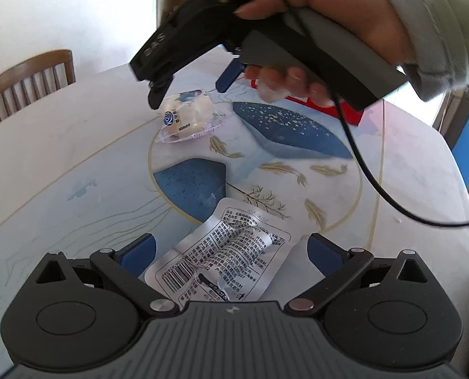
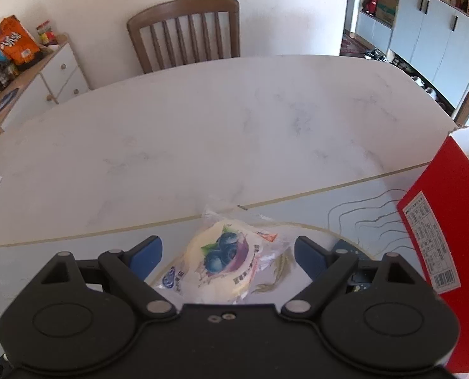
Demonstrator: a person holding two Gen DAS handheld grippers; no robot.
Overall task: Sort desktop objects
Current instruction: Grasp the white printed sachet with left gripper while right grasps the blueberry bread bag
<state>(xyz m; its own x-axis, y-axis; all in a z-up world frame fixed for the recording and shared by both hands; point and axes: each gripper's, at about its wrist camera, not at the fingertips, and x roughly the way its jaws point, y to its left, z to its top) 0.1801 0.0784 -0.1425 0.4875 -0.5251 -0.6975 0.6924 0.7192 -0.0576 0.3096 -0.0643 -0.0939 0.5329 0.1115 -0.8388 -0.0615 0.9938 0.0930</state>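
Observation:
A silver foil snack packet (image 1: 226,257) with black print and a barcode lies flat on the table between the wide-apart blue pads of my left gripper (image 1: 231,251), which is open. Farther off, a clear-wrapped blueberry pastry (image 1: 190,117) lies on the table mat. The right gripper (image 1: 191,88), held by a hand, hovers open just above it. In the right wrist view the same pastry (image 2: 223,259) sits between the spread fingers of my right gripper (image 2: 228,252), untouched by either pad.
A red box (image 2: 436,233) stands at the right of the pastry, also seen as a red box (image 1: 323,104) behind the hand. A wooden chair (image 2: 187,36) stands beyond the table's far edge. A white sideboard (image 2: 45,85) with clutter is at left. A black cable (image 1: 367,170) hangs from the right gripper.

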